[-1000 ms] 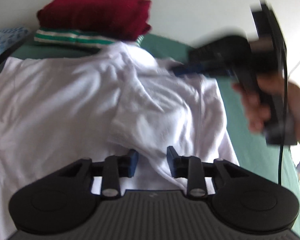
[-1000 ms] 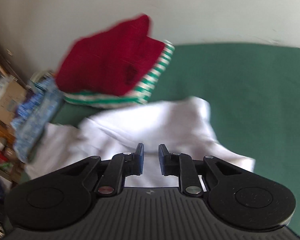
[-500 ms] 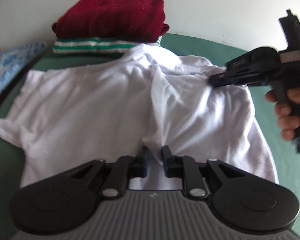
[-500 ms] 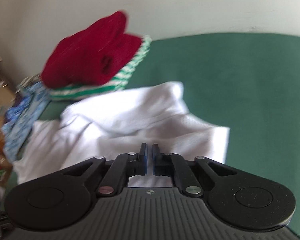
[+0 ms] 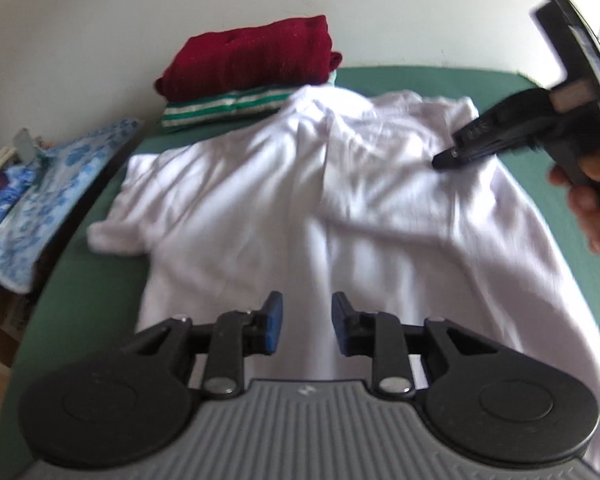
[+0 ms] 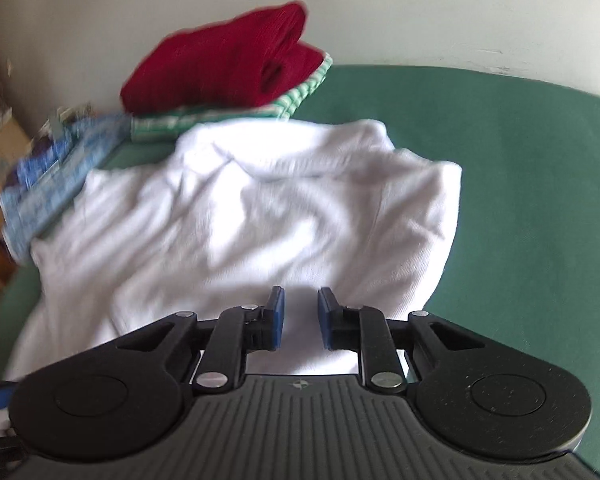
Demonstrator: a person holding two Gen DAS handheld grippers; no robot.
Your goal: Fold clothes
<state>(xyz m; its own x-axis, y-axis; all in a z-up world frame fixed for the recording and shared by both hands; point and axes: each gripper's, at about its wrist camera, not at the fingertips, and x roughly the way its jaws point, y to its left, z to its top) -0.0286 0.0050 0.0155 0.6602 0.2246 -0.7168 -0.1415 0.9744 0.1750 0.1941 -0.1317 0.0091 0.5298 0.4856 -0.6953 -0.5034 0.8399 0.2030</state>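
Observation:
A white shirt (image 5: pixel 340 200) lies spread and creased on the green surface (image 5: pixel 92 300), with one side folded in toward the middle. My left gripper (image 5: pixel 306 320) hovers over the shirt's near end. Its jaws are opening and nothing is pinched between the blue pads. In the left wrist view my right gripper (image 5: pixel 444 162) points down at the shirt's far right part, held by a hand (image 5: pixel 592 204). Its own view shows the right gripper (image 6: pixel 300 316) open, above the white shirt (image 6: pixel 260 220), with a narrow gap between the pads.
A folded red garment (image 5: pixel 252 60) sits on a folded green-and-white striped one (image 5: pixel 228 106) at the back by the wall. A blue patterned cloth (image 5: pixel 48 184) hangs off the left edge. Bare green surface (image 6: pixel 520 180) stretches to the right of the shirt.
The left gripper narrowed on the shirt's edge, then opened again and pulled back. The raised fold now lies flatter. The right gripper's pads, nearly together half a second ago, stand apart.

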